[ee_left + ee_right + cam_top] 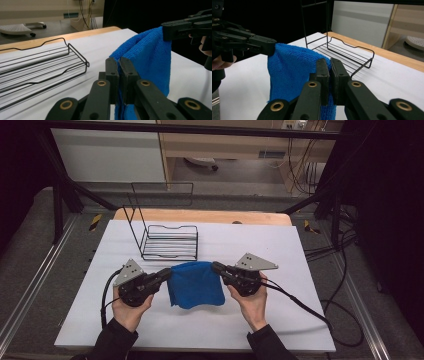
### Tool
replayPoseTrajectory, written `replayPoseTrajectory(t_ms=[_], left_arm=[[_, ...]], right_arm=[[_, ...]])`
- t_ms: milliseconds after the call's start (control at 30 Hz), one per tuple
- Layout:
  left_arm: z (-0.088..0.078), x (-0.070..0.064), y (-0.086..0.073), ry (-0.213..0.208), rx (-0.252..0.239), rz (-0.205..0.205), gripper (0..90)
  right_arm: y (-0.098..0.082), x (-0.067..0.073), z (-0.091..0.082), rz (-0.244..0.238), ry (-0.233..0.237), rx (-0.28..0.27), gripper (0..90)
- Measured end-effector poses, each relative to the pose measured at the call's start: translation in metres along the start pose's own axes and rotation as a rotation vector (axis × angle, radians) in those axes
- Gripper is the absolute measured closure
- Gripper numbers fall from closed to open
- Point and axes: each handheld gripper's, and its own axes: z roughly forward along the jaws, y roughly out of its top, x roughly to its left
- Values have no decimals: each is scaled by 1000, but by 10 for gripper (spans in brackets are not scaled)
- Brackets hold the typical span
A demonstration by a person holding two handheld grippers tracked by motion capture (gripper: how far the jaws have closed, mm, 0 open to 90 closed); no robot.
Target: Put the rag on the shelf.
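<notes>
Cloth, blue and soft, hangs at the centre of the high view, pinched at its two upper corners: the left gripper has its jaws clamped tight on one corner, the right gripper on the other, and the lower edge sags toward the white table. Picking it up looks done, with both corners secured and the cloth mostly off the surface. Folding it or carrying it to the wire rack, just above in the frame, seems left to do
</notes>
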Motion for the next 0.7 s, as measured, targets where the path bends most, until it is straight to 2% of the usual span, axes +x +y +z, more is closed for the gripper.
replayPoseTrajectory(t_ms=[367, 700], left_arm=[[-7, 2, 16, 8, -41, 32, 857], [-10, 11, 42, 39, -113, 42, 857]], right_arm=[[15, 4, -3, 0, -3, -48, 864], [37, 8, 0, -13, -29, -124, 863]])
